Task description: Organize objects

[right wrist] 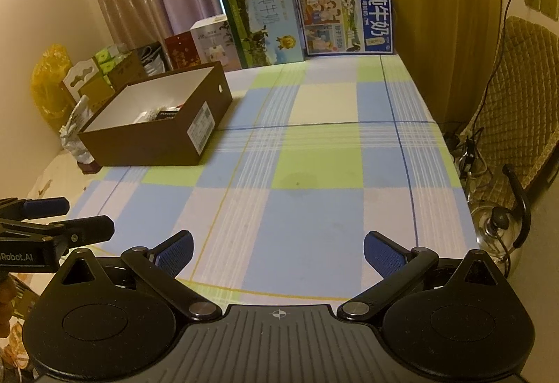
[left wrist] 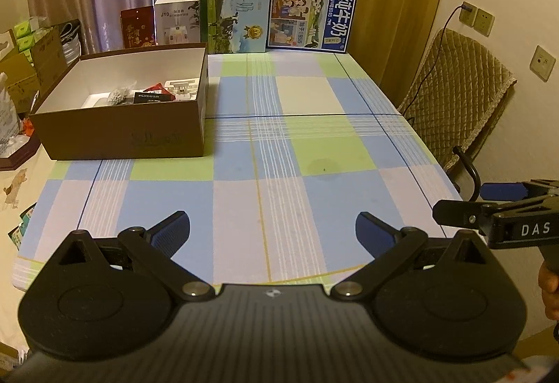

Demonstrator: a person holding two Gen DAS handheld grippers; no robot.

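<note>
1. The left gripper point(left wrist: 273, 232) is held wide open above the near edge of the table; nothing is seen between its blue pads point(left wrist: 173, 232).
2. The right gripper point(right wrist: 278, 252) is likewise spread wide and empty, its pads point(right wrist: 380, 255) over the near part of the cloth point(right wrist: 314, 156). The two grippers are held side by side, each showing at the edge of the other's view.
3. No loose object is seen on the checked cloth; only a faint stain is noticed near its middle.
4. The task's things appear already gathered in the brown box point(left wrist: 122, 135), which stands open at the far left of the table. Small items point(left wrist: 139, 94) lie on its white floor: a red packet, a black carton, something pale and knobbly, a white tray-like piece. What they are exactly cannot be told.
5. These items are judged light and small. The packets would likely crumple and slip, so a grip across the flat faces would suit; the carton is judged stiffer and could be taken by its long sides.
6. The box itself is judged stiff cardboard, lightly loaded, best held by a wall at the rim.
7. Two milk cartons point(left wrist: 236, 11) stand against the curtain behind the box, and a chair point(left wrist: 461, 96) is seen at the right.
8. The task is judged nearly or wholly done.
</note>
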